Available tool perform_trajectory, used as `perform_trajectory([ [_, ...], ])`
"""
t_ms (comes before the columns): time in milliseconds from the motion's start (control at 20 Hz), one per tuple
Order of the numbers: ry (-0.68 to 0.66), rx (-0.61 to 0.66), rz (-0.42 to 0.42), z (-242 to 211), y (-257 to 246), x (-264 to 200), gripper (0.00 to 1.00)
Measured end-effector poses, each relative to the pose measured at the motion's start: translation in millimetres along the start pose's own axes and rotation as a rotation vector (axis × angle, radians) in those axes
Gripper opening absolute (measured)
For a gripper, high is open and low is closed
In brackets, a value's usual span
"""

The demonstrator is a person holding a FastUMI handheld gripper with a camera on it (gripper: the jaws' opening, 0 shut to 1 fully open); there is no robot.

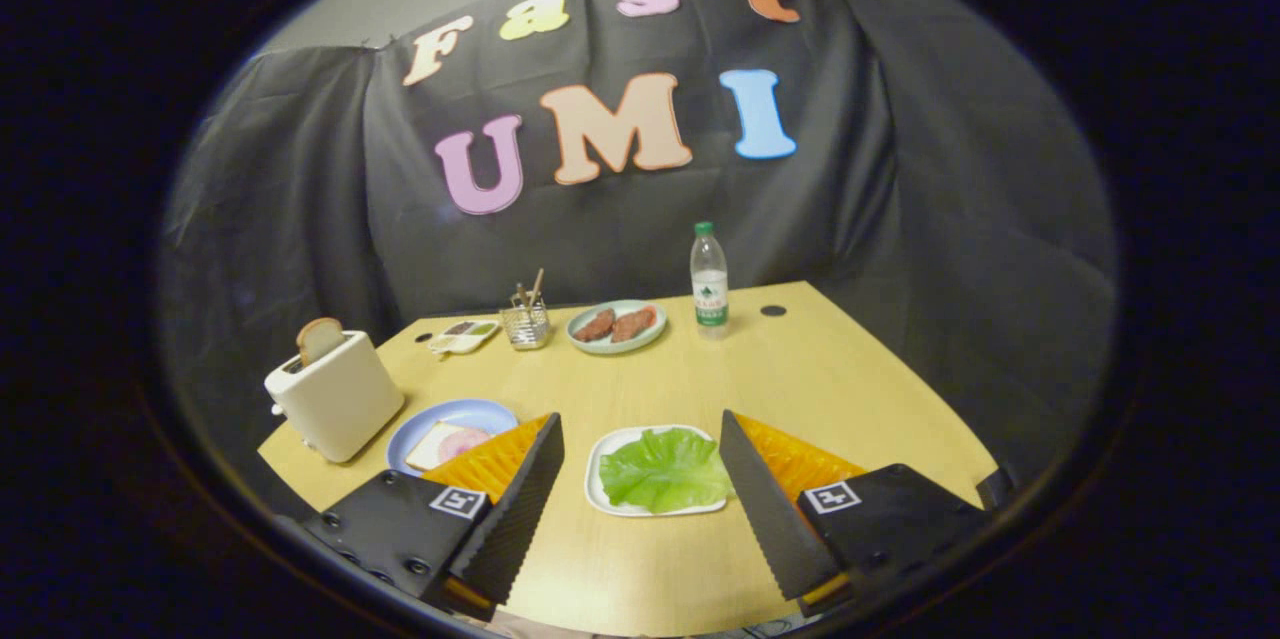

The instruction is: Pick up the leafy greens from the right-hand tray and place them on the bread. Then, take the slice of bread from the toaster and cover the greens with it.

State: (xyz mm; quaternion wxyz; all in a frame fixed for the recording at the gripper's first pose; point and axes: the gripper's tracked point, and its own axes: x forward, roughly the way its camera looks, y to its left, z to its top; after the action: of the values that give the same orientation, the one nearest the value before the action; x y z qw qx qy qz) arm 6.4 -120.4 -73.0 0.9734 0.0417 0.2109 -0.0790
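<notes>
A wooden table (800,369) is standing in a booth draped in black cloth. On it the greens (664,469) are lying flat in a white tray (596,479), which is sitting between the wide-spread fingers of the gripper (640,464), with nothing held. The person is lining the gripper up on the leaf, so the step in hand looks like the approach to the pick. To do it well, the gripper should be coming down with the fingers straddling a raised fold of the leaf rather than the tray rim, closing gently so that the leaf is not torn. Just beyond the left finger a blue plate (470,412) is holding bread (432,444), topped with what may be a pale pink slice; the finger is hiding part of it. Beside it, a toaster (335,397) is holding another slice (319,338) upright.
</notes>
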Motion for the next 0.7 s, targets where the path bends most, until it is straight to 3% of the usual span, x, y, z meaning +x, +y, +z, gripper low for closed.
perform_trajectory([
  [300,0.187,0.006,-0.157,-46.3,-64.5,53.6,0.99],
  [700,0.332,0.142,-0.145,-96.5,-81.8,91.6,0.97],
])
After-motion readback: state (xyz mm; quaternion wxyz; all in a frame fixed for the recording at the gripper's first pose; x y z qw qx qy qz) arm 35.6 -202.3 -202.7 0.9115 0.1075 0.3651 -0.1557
